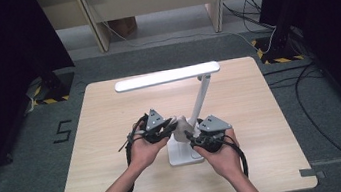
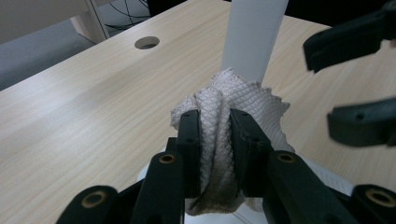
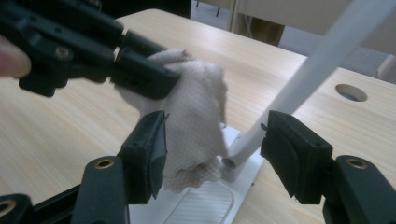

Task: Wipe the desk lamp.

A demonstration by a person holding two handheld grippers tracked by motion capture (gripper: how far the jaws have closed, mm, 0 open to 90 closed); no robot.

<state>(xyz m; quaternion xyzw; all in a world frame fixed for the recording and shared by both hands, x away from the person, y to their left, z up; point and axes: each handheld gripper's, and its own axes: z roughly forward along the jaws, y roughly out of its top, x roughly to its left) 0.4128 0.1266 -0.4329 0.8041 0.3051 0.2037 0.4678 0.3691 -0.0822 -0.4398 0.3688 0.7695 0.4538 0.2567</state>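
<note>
A white desk lamp stands mid-table, with its flat base (image 1: 181, 156), slanted arm (image 1: 202, 99) and lit head bar (image 1: 167, 76). My left gripper (image 2: 215, 125) is shut on a bunched white waffle cloth (image 2: 252, 100), held just above the base beside the foot of the lamp arm (image 2: 254, 37). My right gripper (image 3: 217, 149) is open, its jaws straddling the hanging cloth (image 3: 198, 116) and the foot of the lamp arm (image 3: 308, 74). In the high view, the left gripper (image 1: 170, 125) and right gripper (image 1: 192, 136) meet over the base.
The wooden table (image 1: 111, 119) has a round cable hole (image 2: 147, 43) behind the lamp. Cables trail from both grippers toward the near edge. Grey carpet, desk legs (image 1: 98, 25) and floor cables (image 1: 307, 77) lie beyond the table.
</note>
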